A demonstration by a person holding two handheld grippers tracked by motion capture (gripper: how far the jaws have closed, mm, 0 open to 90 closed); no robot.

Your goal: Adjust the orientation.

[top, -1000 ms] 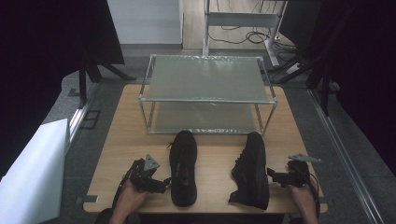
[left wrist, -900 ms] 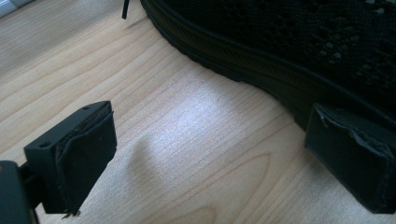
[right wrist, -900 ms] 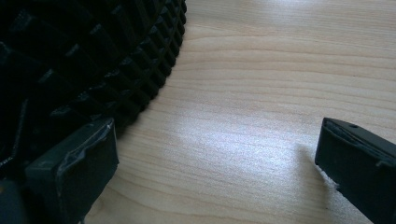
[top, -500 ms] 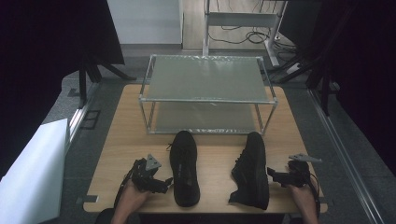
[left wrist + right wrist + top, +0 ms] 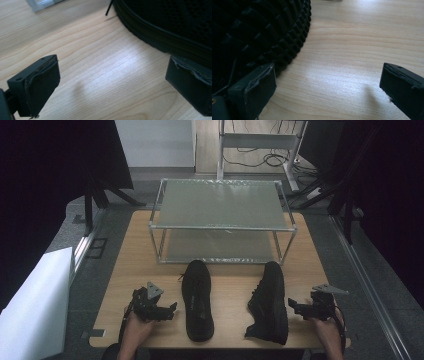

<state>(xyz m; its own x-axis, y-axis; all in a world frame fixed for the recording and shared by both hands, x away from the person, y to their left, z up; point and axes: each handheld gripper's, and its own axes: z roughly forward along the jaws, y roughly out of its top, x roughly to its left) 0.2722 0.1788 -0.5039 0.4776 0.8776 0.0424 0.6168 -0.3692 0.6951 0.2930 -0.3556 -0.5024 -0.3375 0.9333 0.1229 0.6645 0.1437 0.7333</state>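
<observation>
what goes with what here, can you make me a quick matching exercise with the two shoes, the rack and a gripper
Things:
1. left shoe
2. right shoe
3. rack
4. left gripper

States:
A. tipped on its side, treaded sole facing the right gripper
B. jaws open over bare wood beside a shoe
C. upright on its sole, toe towards the rack
D. standing at the far side of the table, both shelves bare

Pairs: 1-C, 2-A, 3-D, 4-B

Two black shoes point(image 5: 197, 300) point(image 5: 269, 302) are lying on one wooden table point(image 5: 230, 290) — one two-tier metal rack point(image 5: 222, 205) is standing behind them — two grippers point(image 5: 165, 310) point(image 5: 295, 306) are flanking them.
</observation>
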